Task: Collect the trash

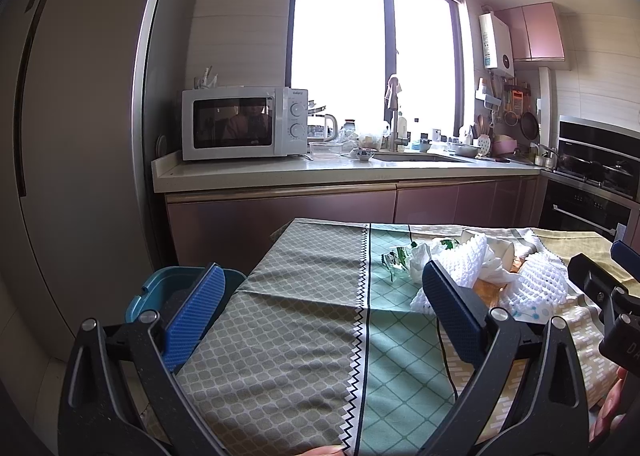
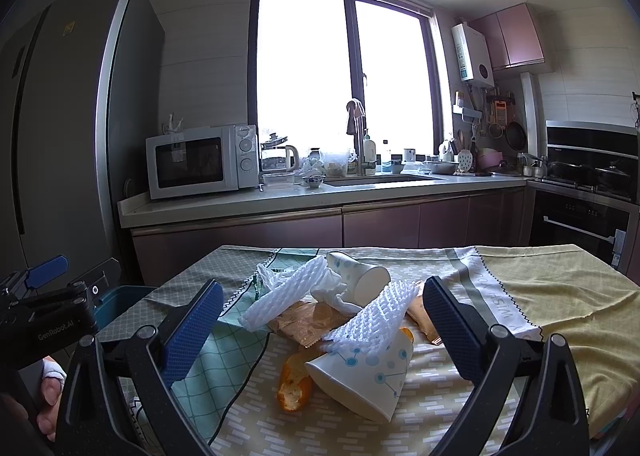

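Note:
A heap of trash lies on the patchwork tablecloth [image 2: 560, 288]: a tipped paper cup [image 2: 364, 374] with blue dots, a second cup [image 2: 360, 276] behind it, two white foam nets [image 2: 372, 320], orange peel [image 2: 294, 382], a brown wrapper [image 2: 308, 320] and crumpled tissue [image 2: 334, 292]. My right gripper [image 2: 324, 330] stands open just above the near side of the heap, holding nothing. My left gripper [image 1: 324, 310] is open over bare cloth, left of the heap; the foam nets [image 1: 540, 284] and tissue [image 1: 420, 260] lie beyond its right finger. A blue bin [image 1: 160, 288] sits off the table's left edge.
Beyond the table runs a kitchen counter [image 2: 280, 196] with a white microwave [image 2: 200, 162], a kettle, bowls and a sink under a bright window. A tall grey fridge [image 1: 80, 136] stands left, an oven and hob [image 2: 592, 192] right. A hand [image 2: 50, 392] grips the left tool.

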